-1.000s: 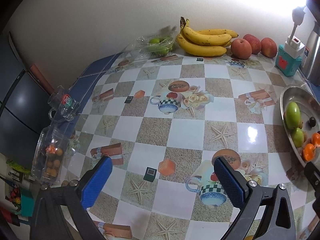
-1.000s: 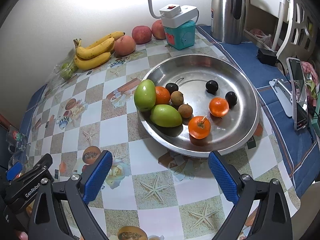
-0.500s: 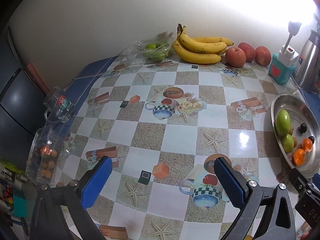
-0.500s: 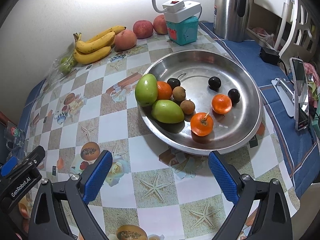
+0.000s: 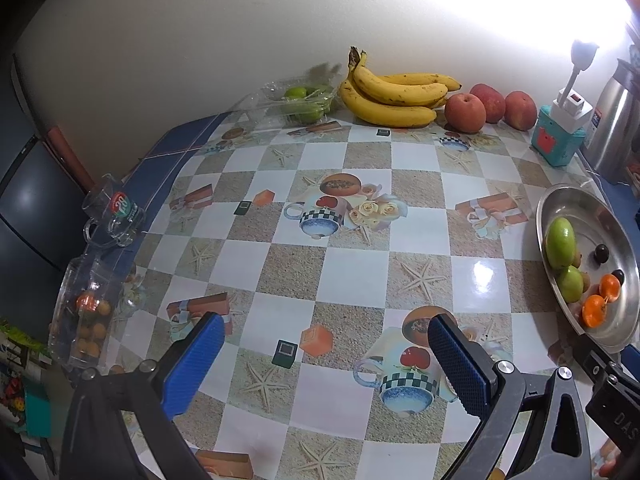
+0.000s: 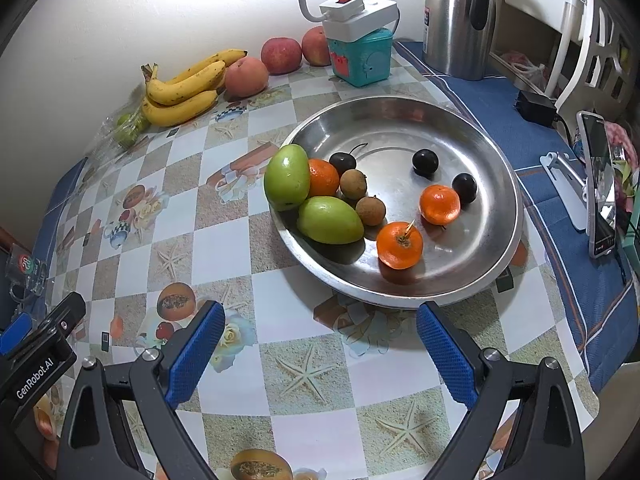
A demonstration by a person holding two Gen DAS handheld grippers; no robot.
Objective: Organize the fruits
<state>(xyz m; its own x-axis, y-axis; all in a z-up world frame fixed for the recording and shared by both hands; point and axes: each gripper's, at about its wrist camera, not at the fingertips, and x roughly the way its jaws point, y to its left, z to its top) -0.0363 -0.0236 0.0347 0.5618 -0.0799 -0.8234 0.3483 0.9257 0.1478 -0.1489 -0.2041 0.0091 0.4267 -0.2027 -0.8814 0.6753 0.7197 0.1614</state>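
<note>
A steel bowl (image 6: 460, 120) holds two green mangoes (image 6: 288, 178), three oranges (image 6: 400, 244), small brown fruits and dark plums. The bowl also shows at the right of the left wrist view (image 5: 580, 208). A banana bunch (image 5: 394, 94) and three red apples (image 5: 466, 112) lie by the far wall, next to a clear box of green fruit (image 5: 300, 102). My left gripper (image 5: 324, 360) is open and empty over the table's near middle. My right gripper (image 6: 320, 348) is open and empty just in front of the bowl.
A glass mug (image 5: 114, 216) and a clear jar of small fruit (image 5: 86, 316) stand at the table's left edge. A teal box with a power strip (image 6: 360, 56), a steel kettle (image 6: 460, 20) and a phone on a stand (image 6: 600, 184) are at the right.
Both grippers have drawn back and up from the table, so more of the table and wall shows. Both stay open and empty. No fruit has moved.
</note>
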